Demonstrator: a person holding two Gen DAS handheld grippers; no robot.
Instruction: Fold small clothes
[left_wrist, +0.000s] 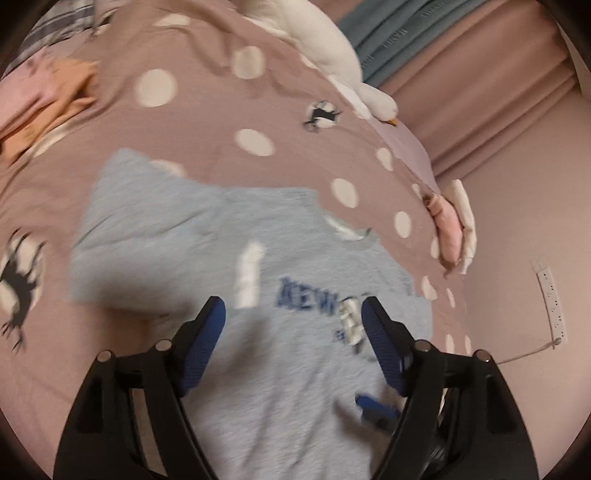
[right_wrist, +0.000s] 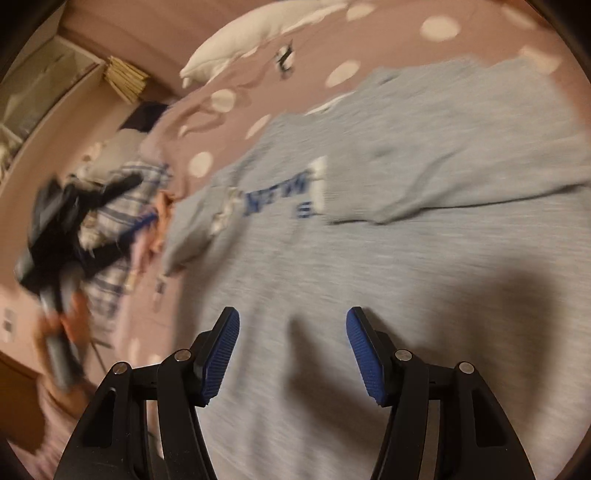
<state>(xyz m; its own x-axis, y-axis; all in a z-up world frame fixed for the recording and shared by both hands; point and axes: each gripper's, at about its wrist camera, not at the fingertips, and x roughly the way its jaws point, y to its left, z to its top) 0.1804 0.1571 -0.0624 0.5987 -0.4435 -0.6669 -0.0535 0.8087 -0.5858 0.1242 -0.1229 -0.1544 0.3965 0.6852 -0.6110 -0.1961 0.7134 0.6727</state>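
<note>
Sweatshirt (left_wrist: 207, 236) in pale grey lies spread on a dusty-pink bedcover (left_wrist: 207, 122) printed with white dots and small dark bird figures, its chest carrying blue letters that read roughly "NEW" before blur swallows the rest. In the left wrist view the left gripper (left_wrist: 293, 314) hangs just above the garment's lower body with its jaws spread wide and nothing between the blue ribbed pads (left_wrist: 207, 343); a small blue tip, too blurred to identify, shows near the right finger. One sleeve lies folded across the chest, seen in the right wrist view as a raised band of grey cloth (right_wrist: 461, 173) running over the body panel. The right gripper (right_wrist: 293, 325) also stands wide, empty, over the plain grey fabric, its fingers casting dark shadows on the cloth. At the left of the right wrist view the other gripper appears as a blurred black shape held in a hand (right_wrist: 62, 325), beside a striped blue-and-white garment (right_wrist: 122, 206) and a peach-coloured one. A white plush duck (left_wrist: 332, 55) with an orange beak lies along the far edge of the bed, an orange and pink garment (left_wrist: 55, 99) lies at the upper left, and a white power strip (left_wrist: 550, 295) hangs on the pink wall.
</note>
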